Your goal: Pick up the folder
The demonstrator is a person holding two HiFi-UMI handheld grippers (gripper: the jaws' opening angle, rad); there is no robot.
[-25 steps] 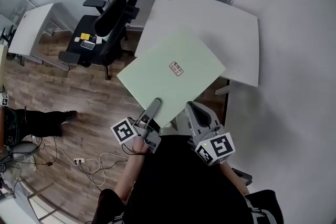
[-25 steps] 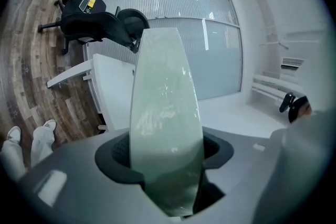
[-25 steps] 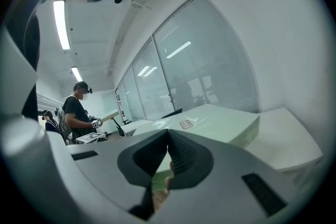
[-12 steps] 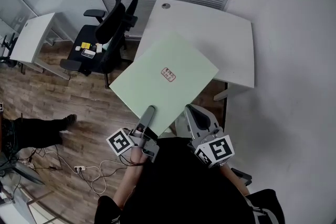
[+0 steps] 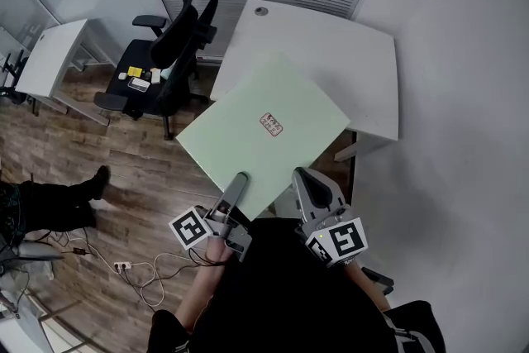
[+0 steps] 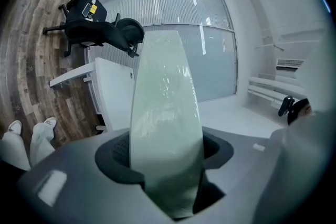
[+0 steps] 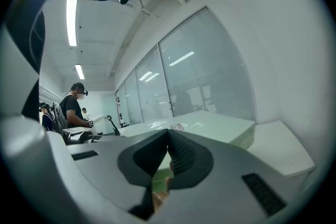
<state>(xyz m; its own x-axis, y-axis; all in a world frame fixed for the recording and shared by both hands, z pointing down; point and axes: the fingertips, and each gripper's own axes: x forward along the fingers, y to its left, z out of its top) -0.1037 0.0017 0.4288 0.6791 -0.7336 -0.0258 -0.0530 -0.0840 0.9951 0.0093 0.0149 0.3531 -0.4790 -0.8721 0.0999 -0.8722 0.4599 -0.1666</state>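
A large pale green folder with a small label hangs level above the near corner of the white table. My left gripper is shut on its near edge. In the left gripper view the folder runs upright between the jaws and away from the left gripper. My right gripper sits at the folder's near right edge with its jaws shut tip to tip. In the right gripper view the folder lies flat beyond the right gripper, not clamped between its jaws.
A black office chair stands left of the table, with a second white desk further left. Cables and a person's legs are on the wooden floor. A white wall runs along the right. People stand far off.
The folder has risen a little with both grippers and still hangs from the left one. The legs at the left have shifted on the floor.
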